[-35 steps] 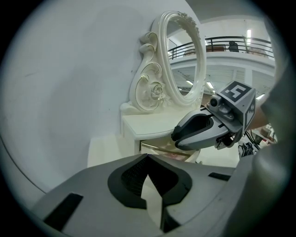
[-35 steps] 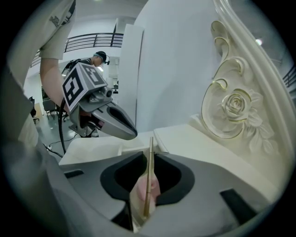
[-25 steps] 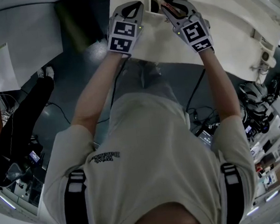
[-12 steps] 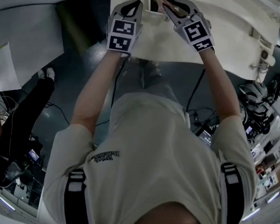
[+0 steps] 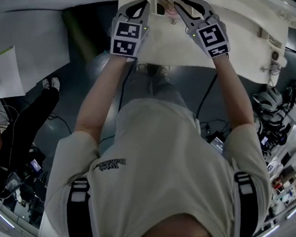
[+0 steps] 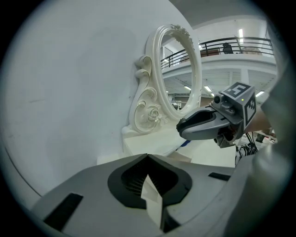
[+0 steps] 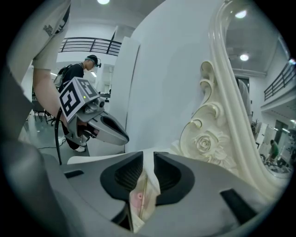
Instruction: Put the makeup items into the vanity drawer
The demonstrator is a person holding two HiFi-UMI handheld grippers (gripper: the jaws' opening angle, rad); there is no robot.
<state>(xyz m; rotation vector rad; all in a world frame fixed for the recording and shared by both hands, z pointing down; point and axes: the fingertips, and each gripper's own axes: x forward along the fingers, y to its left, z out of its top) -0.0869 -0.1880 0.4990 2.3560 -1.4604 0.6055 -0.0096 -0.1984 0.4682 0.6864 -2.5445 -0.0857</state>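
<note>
- Right claw is partly closed, its two black pads pressing the sides of a flat cream makeup packet
- The packet has a pink spot and a thin gold line, stands on edge in the gap and runs back toward the camera
- In the head view the packet's pink end pokes out just beyond the right claw's tips, on the side facing the left claw; it is over the cream vanity top
- On the left claw the jaw tips are brought together; nearer the camera a narrow pale wedge shows between its ribbed pads, and I cannot tell whether that is a thing or the white top beyond
- Both claws sit side by side, near each other but apart, tips pointing the same way at the vanity
- A small dark opening in the vanity shows between the two sets of tips; I cannot tell whether it is the drawer
- Ahead of the left claw and a little to its right rises an oval mirror in a carved cream frame, with scrollwork at its foot
- The same frame passes close on the right claw's right, with a carved rose just beyond that jaw
- Straight ahead of the right claw stands a plain white wall panel
- Far off past the left claw, a person in a cap stands in the hall
</note>
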